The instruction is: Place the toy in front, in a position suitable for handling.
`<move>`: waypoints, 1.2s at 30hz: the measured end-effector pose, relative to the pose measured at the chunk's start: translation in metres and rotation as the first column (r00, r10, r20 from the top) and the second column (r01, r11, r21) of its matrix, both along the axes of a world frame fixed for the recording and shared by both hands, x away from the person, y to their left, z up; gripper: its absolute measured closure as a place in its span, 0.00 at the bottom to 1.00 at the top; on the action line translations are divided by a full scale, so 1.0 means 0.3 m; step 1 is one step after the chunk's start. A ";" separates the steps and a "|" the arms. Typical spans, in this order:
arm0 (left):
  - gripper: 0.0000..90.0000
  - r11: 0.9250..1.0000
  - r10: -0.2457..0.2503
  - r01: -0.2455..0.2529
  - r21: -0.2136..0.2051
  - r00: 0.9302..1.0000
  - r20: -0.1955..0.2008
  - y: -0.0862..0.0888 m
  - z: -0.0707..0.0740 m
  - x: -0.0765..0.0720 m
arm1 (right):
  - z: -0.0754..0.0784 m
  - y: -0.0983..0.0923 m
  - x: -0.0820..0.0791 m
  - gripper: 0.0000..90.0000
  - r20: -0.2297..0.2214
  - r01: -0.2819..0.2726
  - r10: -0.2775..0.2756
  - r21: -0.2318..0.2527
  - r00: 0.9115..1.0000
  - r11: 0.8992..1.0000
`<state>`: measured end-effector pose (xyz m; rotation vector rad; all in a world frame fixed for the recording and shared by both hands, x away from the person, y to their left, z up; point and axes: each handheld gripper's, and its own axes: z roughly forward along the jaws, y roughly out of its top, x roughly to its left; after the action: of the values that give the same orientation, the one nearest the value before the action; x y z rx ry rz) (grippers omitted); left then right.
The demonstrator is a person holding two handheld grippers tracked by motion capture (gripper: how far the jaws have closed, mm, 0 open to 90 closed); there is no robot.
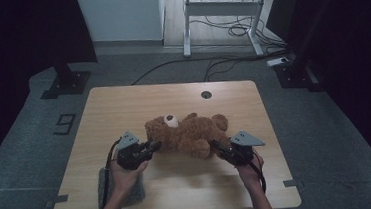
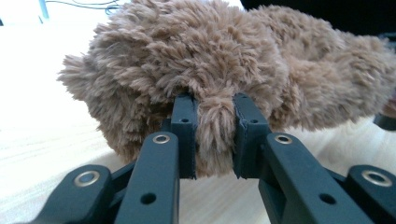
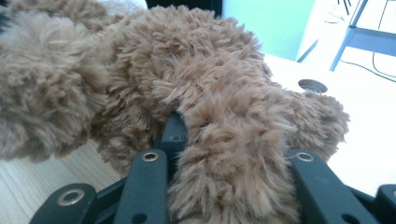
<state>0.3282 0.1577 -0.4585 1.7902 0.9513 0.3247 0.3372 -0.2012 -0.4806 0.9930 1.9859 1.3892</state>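
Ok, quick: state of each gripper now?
Left gripper: jaws shut on a tuft of the teddy bear.
Right gripper: jaws shut on a limb of the teddy bear.

Grey cloth [image 1: 139,188], wooden table [image 1: 182,92], white desk [image 1: 226,6]

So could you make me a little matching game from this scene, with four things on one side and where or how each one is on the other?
Things:
1. teddy bear
2. left hand-held gripper
3. right hand-held gripper
4. grey pad

Places or states:
A. flat on the table, at its near left edge, under the forearm
B. clamped on fur at the bear's head end
C. lying between both grippers, mid-table
D. clamped on a furry limb at the bear's other end

Pairs: 1-C, 2-B, 3-D, 4-A
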 end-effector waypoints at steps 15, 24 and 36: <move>0.77 0.999 -0.014 0.019 0.041 0.993 -0.121 0.015 -0.172 -0.043 | -0.100 0.005 -0.046 0.66 -0.081 -0.034 0.028 -0.069 0.996 0.997; 0.41 0.994 0.040 -0.028 0.110 0.993 -0.112 0.098 -0.139 -0.099 | -0.145 -0.023 -0.055 0.52 -0.136 -0.025 0.025 0.003 0.990 1.000; 0.33 0.989 0.119 -0.110 0.100 0.989 -0.087 0.204 -0.107 -0.133 | -0.152 -0.033 -0.073 0.47 -0.128 -0.008 0.013 0.040 0.992 0.999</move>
<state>0.2882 0.2189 -0.4906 1.8539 1.1238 0.3666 0.3152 -0.2110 -0.5262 1.1159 2.0661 1.4068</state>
